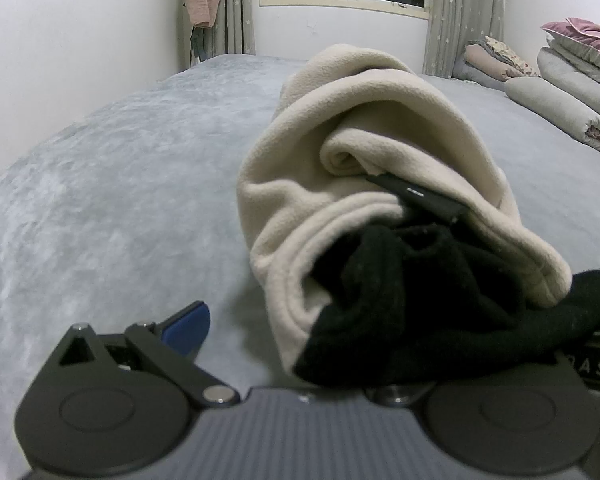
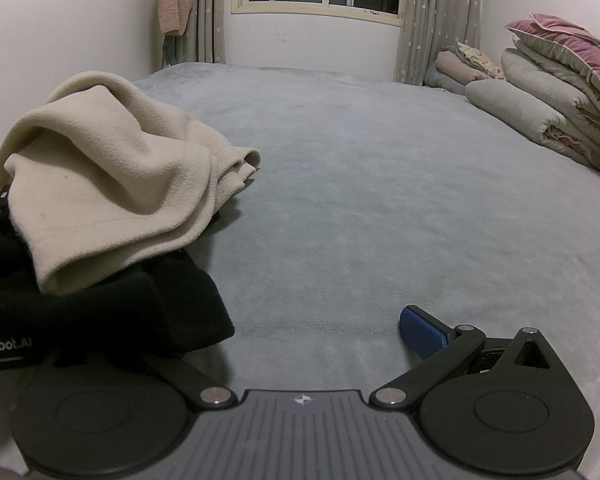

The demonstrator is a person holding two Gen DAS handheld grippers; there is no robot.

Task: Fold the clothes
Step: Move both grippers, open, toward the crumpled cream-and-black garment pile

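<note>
While the left gripper point(image 1: 300, 332) sits wide open, the cream fleece garment point(image 1: 380, 152) is bunched on the grey bedspread point(image 1: 120, 180), its black part point(image 1: 400, 300) draped over one finger. From the right wrist view, the right gripper point(image 2: 300, 332) gapes wide too, holding nothing; fabric could snag when lifting.
</note>
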